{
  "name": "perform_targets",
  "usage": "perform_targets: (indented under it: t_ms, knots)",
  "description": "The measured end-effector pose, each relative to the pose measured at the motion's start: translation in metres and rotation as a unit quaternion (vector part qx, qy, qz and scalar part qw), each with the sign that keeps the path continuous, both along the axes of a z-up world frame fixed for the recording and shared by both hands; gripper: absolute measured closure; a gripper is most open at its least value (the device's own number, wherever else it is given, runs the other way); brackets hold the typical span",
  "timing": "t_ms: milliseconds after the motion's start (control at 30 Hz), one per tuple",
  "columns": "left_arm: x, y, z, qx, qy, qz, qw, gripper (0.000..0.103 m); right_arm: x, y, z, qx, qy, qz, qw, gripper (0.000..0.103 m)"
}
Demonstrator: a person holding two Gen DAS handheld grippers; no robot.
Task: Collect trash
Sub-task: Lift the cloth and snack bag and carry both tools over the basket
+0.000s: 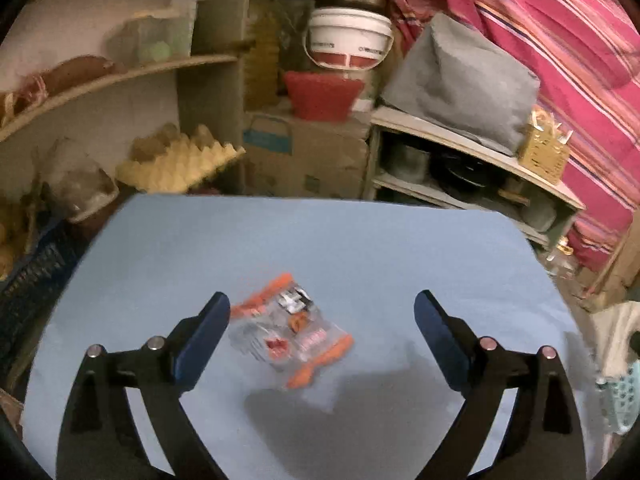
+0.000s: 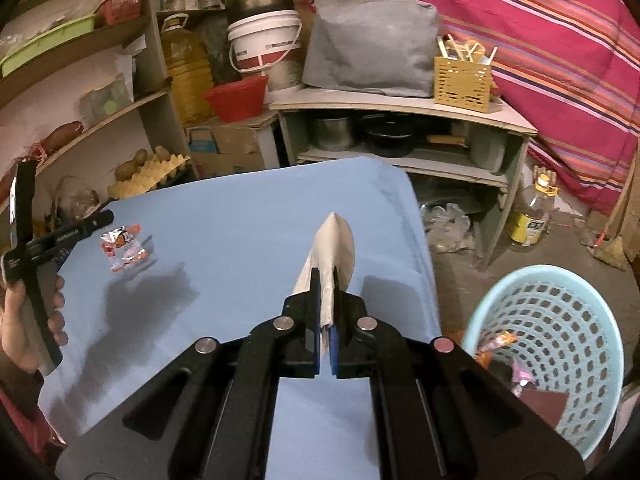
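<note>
My left gripper (image 1: 322, 300) stands open over the blue table (image 1: 360, 240). A clear and orange snack wrapper (image 1: 290, 330) sits between its fingers, close to the left pad. Neither pad presses on it, and its shadow lies apart from it on the cloth. From the right wrist, the same wrapper (image 2: 124, 246) shows at the table's left side, beside a hand (image 2: 24, 328) holding that gripper. My right gripper (image 2: 325, 276) is shut on a folded beige paper (image 2: 334, 248), held above the table's right part. A light blue trash basket (image 2: 560, 300) stands low at the right with several scraps inside.
Behind the table stand shelves with an egg tray (image 2: 148, 178), a red bowl (image 2: 236, 96), a white bucket (image 2: 264, 44), an oil jug (image 2: 188, 72) and pots. A grey cover (image 2: 368, 40) and yellow holder (image 2: 462, 80) top a low shelf. A bottle (image 2: 534, 216) stands on the floor.
</note>
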State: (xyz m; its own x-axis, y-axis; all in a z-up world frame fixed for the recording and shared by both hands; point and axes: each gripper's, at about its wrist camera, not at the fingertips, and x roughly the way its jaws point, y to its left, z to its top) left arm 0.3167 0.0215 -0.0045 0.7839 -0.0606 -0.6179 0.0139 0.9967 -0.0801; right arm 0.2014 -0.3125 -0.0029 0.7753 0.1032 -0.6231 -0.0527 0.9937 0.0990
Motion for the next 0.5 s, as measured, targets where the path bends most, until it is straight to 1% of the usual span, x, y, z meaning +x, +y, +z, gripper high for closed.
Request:
perform_targets:
  t_ms: [100,267,333,400,433,467,500]
  knots:
    - [0.014,0.002,-0.013,0.008,0.01,0.011,0.9999,0.012,-0.003,-0.008,-0.001,-0.003,0.002,-0.004,1.0,0.099]
    - [0.042,0.008,-0.047,0.019,0.052,0.035,0.9979,0.012,-0.005,-0.016,0.0,-0.006,0.002,-0.01,1.0,0.099]
    - [0.046,0.011,-0.056,0.025,0.063,0.039,0.9969,0.012,-0.006,-0.02,0.0,-0.003,0.003,-0.012,1.0,0.099]
    - [0.049,0.011,-0.066,0.028,0.074,0.035,0.9963,0.014,-0.005,-0.024,-0.002,-0.001,0.006,-0.014,1.0,0.099]
    - [0.048,0.011,-0.069,0.031,0.076,0.033,0.9961,0.017,-0.004,-0.026,-0.004,0.001,0.009,-0.016,1.0,0.099]
    - [0.049,0.011,-0.071,0.036,0.079,0.032,0.9957,0.026,-0.002,-0.029,-0.006,0.003,0.012,-0.018,1.0,0.099]
    - [0.049,0.012,-0.073,0.04,0.083,0.028,0.9954,0.038,-0.002,-0.03,-0.008,0.005,0.014,-0.019,1.0,0.099]
